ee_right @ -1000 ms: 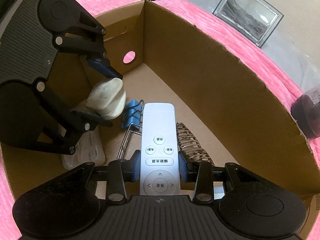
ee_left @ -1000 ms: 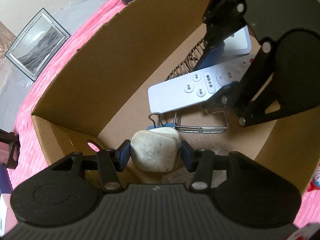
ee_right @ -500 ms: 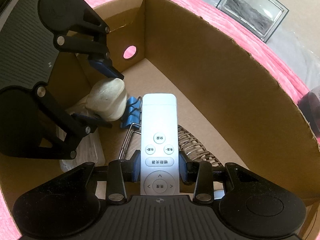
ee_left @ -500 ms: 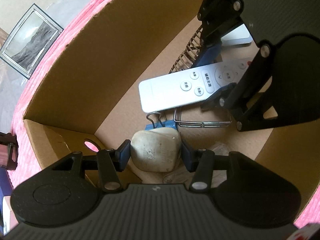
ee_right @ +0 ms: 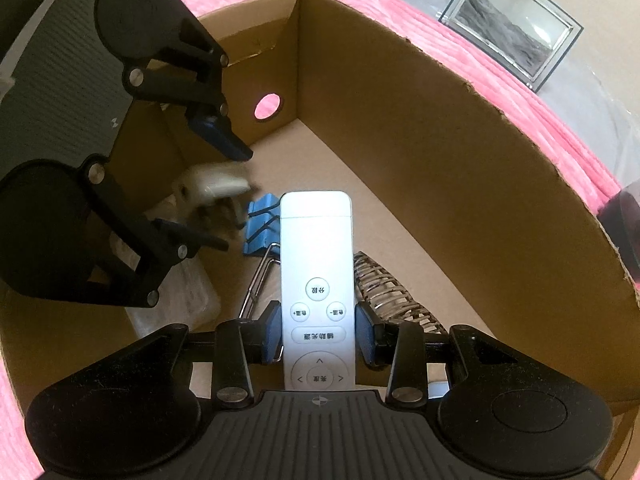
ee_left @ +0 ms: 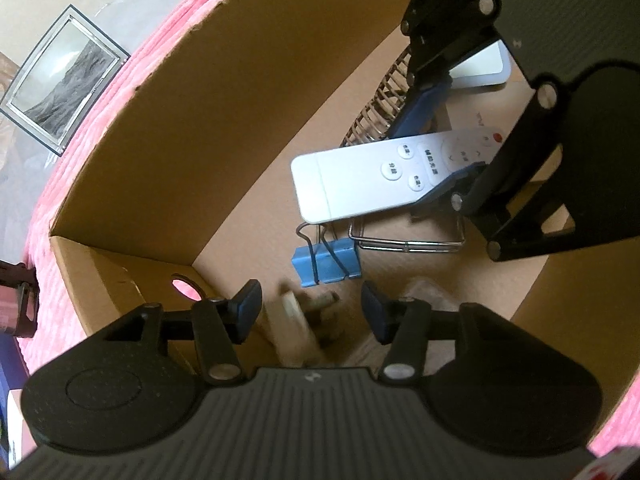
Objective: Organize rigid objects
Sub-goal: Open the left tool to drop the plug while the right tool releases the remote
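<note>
Both grippers are inside a cardboard box [ee_left: 224, 128] [ee_right: 440, 184]. My left gripper [ee_left: 312, 310] is open; the cream plug adapter [ee_left: 294, 326] is blurred between and below its fingers, and shows in the right wrist view [ee_right: 212, 188] near the left gripper [ee_right: 224, 196]. My right gripper [ee_right: 318, 336] is shut on a white remote control [ee_right: 316, 264], held above the box floor. The left wrist view shows the remote [ee_left: 376, 176] in the right gripper [ee_left: 436, 148].
On the box floor lie a blue binder clip [ee_left: 326, 260] [ee_right: 260, 226], a wire clip [ee_left: 408, 240], a wicker piece [ee_right: 384, 292] and a clear plastic bag [ee_right: 180, 300]. A framed picture [ee_left: 60, 80] [ee_right: 516, 20] stands on the pink cloth [ee_right: 520, 92] outside.
My left gripper has opened and let go of the plug adapter, which is dropping to the box floor. The right gripper still holds the remote, slightly lower in the box.
</note>
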Demonstrator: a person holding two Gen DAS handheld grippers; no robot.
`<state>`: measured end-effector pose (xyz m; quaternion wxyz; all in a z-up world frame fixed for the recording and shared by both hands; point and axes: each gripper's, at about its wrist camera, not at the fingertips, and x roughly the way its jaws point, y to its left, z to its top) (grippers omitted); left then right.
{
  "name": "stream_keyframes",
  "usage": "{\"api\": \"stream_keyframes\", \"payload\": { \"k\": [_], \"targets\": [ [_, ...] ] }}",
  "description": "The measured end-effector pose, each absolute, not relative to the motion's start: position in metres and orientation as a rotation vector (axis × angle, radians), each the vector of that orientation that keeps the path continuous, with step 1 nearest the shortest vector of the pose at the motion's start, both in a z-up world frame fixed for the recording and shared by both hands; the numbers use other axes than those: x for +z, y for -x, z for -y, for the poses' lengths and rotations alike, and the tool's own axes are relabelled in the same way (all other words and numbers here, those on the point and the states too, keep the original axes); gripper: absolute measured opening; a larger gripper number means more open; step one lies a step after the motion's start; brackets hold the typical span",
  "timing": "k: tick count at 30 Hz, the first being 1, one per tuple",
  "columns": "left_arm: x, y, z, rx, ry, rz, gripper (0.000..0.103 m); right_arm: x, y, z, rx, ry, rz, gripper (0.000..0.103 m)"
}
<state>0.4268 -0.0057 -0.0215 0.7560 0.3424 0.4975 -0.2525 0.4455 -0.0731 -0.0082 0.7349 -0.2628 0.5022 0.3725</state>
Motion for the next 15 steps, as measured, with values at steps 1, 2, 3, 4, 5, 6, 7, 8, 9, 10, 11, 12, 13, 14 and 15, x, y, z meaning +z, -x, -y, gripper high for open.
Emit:
{"api": "stream_keyframes", "payload": {
  "k": [1, 2, 3, 4, 5, 6, 7, 8, 9, 10, 11, 12, 13, 14, 15],
  "targets": [
    [-0.021, -0.425, 0.006, -0.55, -0.74, -1.082, 0.051, -0.007, -0.445, 0.073, 0.821, 0.578, -1.098, 0.036],
    [-0.02, -0.425, 0.005, -0.552, -0.738, -1.08, 0.051, -0.007, -0.444, 0.073, 0.822, 0.577, -1.096, 0.036],
    [-0.019, -0.424, 0.005, -0.552, -0.738, -1.075, 0.051, -0.006, -0.443, 0.073, 0.823, 0.578, -1.094, 0.038],
    [-0.018, -0.423, 0.005, -0.549, -0.738, -1.069, 0.051, -0.005, -0.442, 0.073, 0.822, 0.583, -1.088, 0.043],
    [-0.016, -0.422, 0.005, -0.548, -0.737, -1.062, 0.052, -0.004, -0.442, 0.073, 0.826, 0.582, -1.084, 0.046],
    [-0.014, -0.421, 0.005, -0.546, -0.735, -1.054, 0.052, -0.003, -0.441, 0.074, 0.831, 0.58, -1.079, 0.051],
    [-0.012, -0.421, 0.004, -0.547, -0.733, -1.048, 0.052, -0.002, -0.439, 0.074, 0.833, 0.579, -1.075, 0.054],
    [-0.01, -0.42, 0.004, -0.548, -0.731, -1.042, 0.053, -0.001, -0.438, 0.074, 0.834, 0.579, -1.072, 0.055],
    [-0.008, -0.419, 0.004, -0.551, -0.731, -1.036, 0.053, 0.001, -0.437, 0.074, 0.833, 0.581, -1.07, 0.056],
    [-0.006, -0.418, 0.005, -0.551, -0.73, -1.029, 0.054, 0.002, -0.436, 0.074, 0.832, 0.583, -1.068, 0.057],
    [-0.004, -0.416, 0.005, -0.55, -0.73, -1.022, 0.055, 0.004, -0.435, 0.075, 0.832, 0.585, -1.067, 0.058],
    [-0.001, -0.413, 0.005, -0.552, -0.73, -1.015, 0.057, 0.005, -0.434, 0.075, 0.833, 0.586, -1.063, 0.058],
    [0.001, -0.411, 0.006, -0.553, -0.731, -1.008, 0.059, 0.007, -0.433, 0.076, 0.834, 0.588, -1.059, 0.058],
    [0.003, -0.41, 0.006, -0.553, -0.733, -0.999, 0.061, 0.01, -0.431, 0.077, 0.833, 0.59, -1.058, 0.059],
    [0.005, -0.409, 0.006, -0.553, -0.735, -0.991, 0.062, 0.012, -0.43, 0.078, 0.831, 0.593, -1.056, 0.059]
  ]
}}
